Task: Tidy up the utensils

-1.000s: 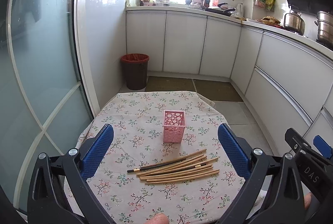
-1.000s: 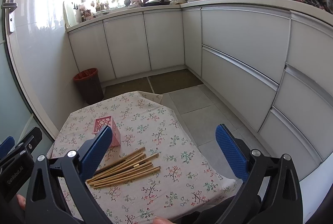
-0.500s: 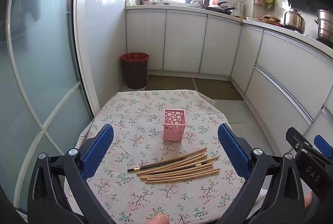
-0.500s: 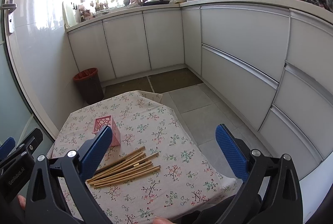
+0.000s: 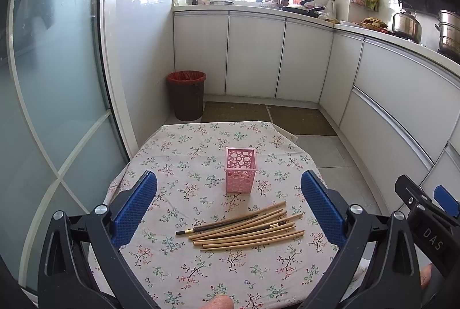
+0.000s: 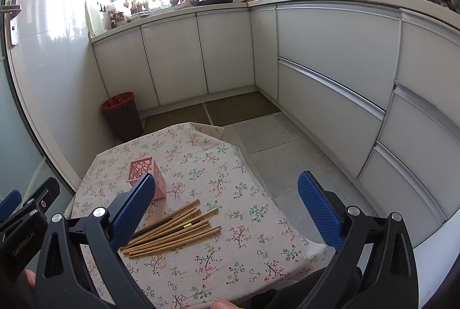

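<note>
Landmark: pink holder (image 5: 240, 169), upright on the bench (image 5: 178, 153), nothing seen inside.
Sticks: chopsticks (image 5: 244, 231) in a loose fan just in front of holder, flat on the cloth, not touching it. Mostly pale wood, a couple w/ dark ends.
Long axis: runs left-right across both views, right ends tilted a bit toward holder, so roughly crosswise to the fingers' line.
L gripper (image 5: 230, 211): spread wide, holding nothing, above the near side of the bench; pile sits betw. its fingers (image 5: 135, 208) in view, below and ahead.
R gripper (image 6: 227, 211): also wide open, empty, off to the right of holder; pile lies toward its left finger.
Nearer: looks like L is more squarely over the pile; R more offset. Close call.
Stage: likely the start, no stick in holder yet.
Next: prob. drop onto one stick, closing across its width.
</note>
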Demonstrator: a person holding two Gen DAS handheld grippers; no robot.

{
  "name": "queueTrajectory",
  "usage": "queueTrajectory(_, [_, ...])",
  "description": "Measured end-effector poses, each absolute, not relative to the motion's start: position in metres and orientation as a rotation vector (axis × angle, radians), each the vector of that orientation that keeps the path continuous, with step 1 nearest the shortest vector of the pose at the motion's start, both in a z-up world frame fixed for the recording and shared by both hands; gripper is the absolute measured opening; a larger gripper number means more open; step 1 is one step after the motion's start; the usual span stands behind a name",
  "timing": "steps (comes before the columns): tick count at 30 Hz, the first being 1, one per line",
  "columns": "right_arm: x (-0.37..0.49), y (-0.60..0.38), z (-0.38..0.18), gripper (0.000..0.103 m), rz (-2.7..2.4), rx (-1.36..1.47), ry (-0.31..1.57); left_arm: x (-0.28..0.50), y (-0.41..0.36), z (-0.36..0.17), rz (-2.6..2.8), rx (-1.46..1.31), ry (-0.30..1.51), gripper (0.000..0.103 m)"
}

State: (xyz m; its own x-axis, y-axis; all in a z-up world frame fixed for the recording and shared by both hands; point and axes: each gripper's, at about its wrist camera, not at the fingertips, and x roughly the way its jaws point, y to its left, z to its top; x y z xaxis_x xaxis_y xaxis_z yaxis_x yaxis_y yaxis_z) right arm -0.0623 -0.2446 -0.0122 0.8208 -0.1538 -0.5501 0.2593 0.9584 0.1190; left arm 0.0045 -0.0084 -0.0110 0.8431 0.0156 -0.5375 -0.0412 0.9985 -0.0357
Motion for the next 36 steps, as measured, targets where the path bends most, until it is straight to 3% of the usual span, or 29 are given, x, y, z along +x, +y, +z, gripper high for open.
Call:
queueTrajectory(9, [-0.046,-0.264,-0.024,0.097,-0.248,0.249,0.605,0.028,-0.008,-0.021,0.006,-0.054,0.619,0.096])
queueTrajectory(12, [-0.027,-0.294,-0.044,0.097,-0.250,0.355,0.656,0.066,-0.018,-0.046,-0.094,-0.040,0.782,0.096])
queueTrajectory(17, [0.014,-0.353,-0.109,0.097,-0.198,0.615,0.821,0.145,-0.053,-0.133,-0.270,-0.058,1.176,0.096])
queueTrajectory(26, [0.055,-0.392,-0.214,0.097,-0.179,0.866,1.061,0.238,-0.127,-0.228,-0.384,0.119,1.418,0.094])
queueTrajectory(30, [0.060,-0.396,-0.218,0.097,-0.187,0.875,1.066,0.264,-0.149,-0.251,-0.396,0.216,1.447,0.076])
queueTrajectory(32, [0.064,-0.396,-0.223,0.097,-0.178,0.886,1.080,0.271,-0.158,-0.263,-0.404,0.259,1.473,0.054])
queueTrajectory(36, [0.067,-0.399,-0.230,0.097,-0.159,0.925,1.116,0.275,-0.163,-0.281,-0.379,0.336,1.475,0.033])
